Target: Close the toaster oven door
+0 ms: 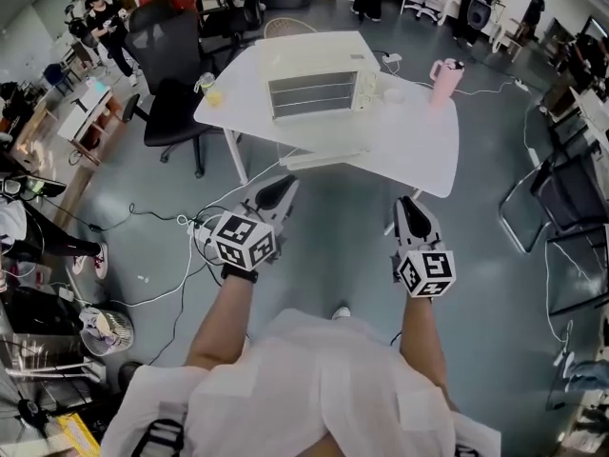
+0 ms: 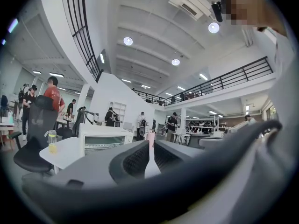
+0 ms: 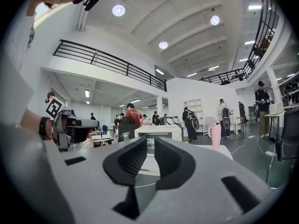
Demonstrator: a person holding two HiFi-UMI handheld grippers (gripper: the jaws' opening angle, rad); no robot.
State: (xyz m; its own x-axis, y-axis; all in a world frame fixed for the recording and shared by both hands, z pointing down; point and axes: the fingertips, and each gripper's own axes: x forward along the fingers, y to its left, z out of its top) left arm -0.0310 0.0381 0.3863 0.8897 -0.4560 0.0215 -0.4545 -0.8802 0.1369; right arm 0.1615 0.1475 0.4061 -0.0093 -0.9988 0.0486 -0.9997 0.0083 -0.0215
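At the middle of a white table (image 1: pixel 419 150) in a busy open workshop, one cream toaster oven (image 1: pixel 314 74) stands with its front turned toward the near edge. Its single door (image 1: pixel 324 158) appears dropped flat, the free edge reaching out to that near edge. A person in a white shirt faces it from across bare floor with one two-jaw gripper in each hand, both pointing level at the oven and well short of the table.

The left gripper (image 1: pixel 276 193) shows its ribbed pads only narrowly parted, with nothing between them. The right gripper (image 1: pixel 411 206) has its pads a little wider apart and is equally empty; the oven's front is framed in its gap.

The door looks like a stiff, hinged panel of metal and glass, probably light to lift. It is likely to swing freely on its bottom hinge and snap shut near the top. The glass is the fragile part, so the sensible hold is the handle bar along the free edge, or a push from under that edge. The oven's smooth casing may slide on the tabletop if shoved hard.

Also counted on the table are one pink tumbler (image 1: pixel 445 76) toward the far right corner and one small bottle of yellow liquid (image 1: pixel 209 91) at the left edge. One black office chair (image 1: pixel 176 84) stands just beside that left edge.
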